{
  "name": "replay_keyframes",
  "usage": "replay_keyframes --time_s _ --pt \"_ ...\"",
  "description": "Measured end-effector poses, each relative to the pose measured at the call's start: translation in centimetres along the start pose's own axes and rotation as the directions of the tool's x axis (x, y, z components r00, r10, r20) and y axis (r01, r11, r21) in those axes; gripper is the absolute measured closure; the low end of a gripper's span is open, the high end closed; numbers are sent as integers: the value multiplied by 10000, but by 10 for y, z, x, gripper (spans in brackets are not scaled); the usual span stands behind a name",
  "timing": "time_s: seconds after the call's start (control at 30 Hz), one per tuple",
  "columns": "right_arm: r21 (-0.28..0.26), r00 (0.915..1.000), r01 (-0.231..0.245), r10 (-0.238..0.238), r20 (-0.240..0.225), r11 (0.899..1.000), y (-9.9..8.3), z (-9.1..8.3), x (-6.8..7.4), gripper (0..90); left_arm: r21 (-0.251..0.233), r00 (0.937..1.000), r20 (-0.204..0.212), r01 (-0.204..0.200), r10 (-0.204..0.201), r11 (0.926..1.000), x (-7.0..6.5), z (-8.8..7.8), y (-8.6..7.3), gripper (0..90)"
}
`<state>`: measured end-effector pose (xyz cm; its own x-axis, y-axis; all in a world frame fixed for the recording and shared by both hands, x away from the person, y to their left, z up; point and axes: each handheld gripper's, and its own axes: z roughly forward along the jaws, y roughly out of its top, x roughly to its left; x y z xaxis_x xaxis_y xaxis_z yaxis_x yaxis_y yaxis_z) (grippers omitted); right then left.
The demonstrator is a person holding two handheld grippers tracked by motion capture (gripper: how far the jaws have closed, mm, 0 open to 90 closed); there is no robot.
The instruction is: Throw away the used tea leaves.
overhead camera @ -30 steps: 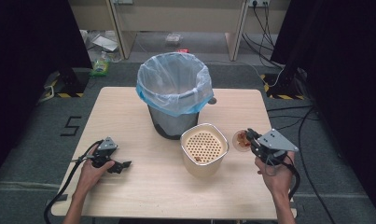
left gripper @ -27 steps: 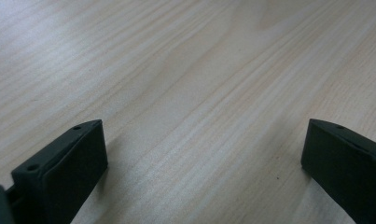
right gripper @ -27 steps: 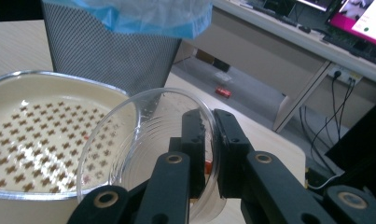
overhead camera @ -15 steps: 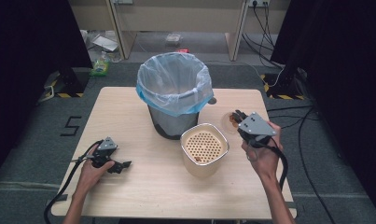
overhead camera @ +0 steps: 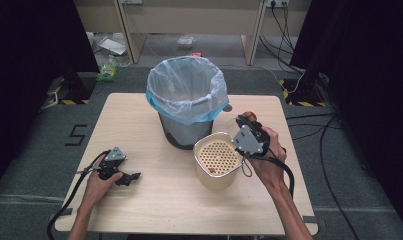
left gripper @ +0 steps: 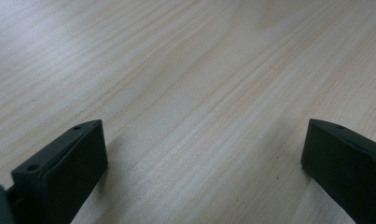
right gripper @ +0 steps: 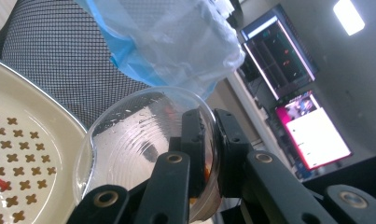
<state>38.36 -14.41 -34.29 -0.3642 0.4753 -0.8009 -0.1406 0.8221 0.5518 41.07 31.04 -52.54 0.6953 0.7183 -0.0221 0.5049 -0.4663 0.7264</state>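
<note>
My right gripper (right gripper: 208, 154) is shut on the rim of a clear glass bowl (right gripper: 139, 144), tipped on its side over the cream perforated strainer basket (right gripper: 31, 140). A small red bit lies on the strainer's holes. In the high view the right gripper (overhead camera: 249, 132) hangs at the right rim of the strainer (overhead camera: 218, 159), just beside the mesh bin with its blue bag (overhead camera: 187, 97). My left gripper (overhead camera: 120, 172) rests on the table (overhead camera: 154, 200) at the front left, jaws wide apart with bare wood between them (left gripper: 199, 154).
The bin stands at the table's middle back, with the strainer right in front of it. Cables trail from both grippers off the table's front edge. Dark curtains and floor cables surround the table.
My right gripper has carried the glass bowl from the table's right side leftward and up, and tipped it over the strainer. The left gripper has stayed still.
</note>
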Motion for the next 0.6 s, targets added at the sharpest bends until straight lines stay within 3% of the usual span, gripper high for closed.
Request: replay_keyframes --time_s 0.1,0.17,0.23,0.33,0.37,0.4,0.47,0.5,0.53,0.6 --pt "-233 9994 295 -300 -182 9993 2 1 3 838 -1 10000 1 0 0 10000 0 0 0 0" --pt "-477 9966 813 -820 -118 9955 5 2 8 837 2 10000 -2 -7 7 10000 0 0 0 0" --pt "-568 9963 857 -862 -63 9947 6 1 10 837 1 10000 0 -1 1 10000 0 0 0 0" --pt "-887 9847 1732 -1708 342 9809 9 -1 15 839 2 10000 -3 -10 10 10000 0 0 0 0" --pt "-887 9847 1732 -1708 342 9809 9 -1 15 839 2 10000 -3 -10 10 10000 0 0 0 0" --pt "-984 9723 2303 -2246 652 9681 11 -4 20 841 2 10000 0 -4 4 10000 0 0 0 0" --pt "-1084 9587 2799 -2719 833 9539 12 -5 26 842 0 10000 0 -2 2 10000 0 0 0 0" --pt "-1084 9587 2799 -2719 833 9539 12 -5 26 842 0 10000 0 -2 2 10000 0 0 0 0" --pt "-951 9281 3686 -3603 943 9247 13 -6 34 842 -3 10000 0 1 -1 10000 0 0 0 0" --pt "-1004 9051 4229 -4143 958 9006 13 -5 42 840 -1 10000 -2 2 -2 10000 0 0 0 0"
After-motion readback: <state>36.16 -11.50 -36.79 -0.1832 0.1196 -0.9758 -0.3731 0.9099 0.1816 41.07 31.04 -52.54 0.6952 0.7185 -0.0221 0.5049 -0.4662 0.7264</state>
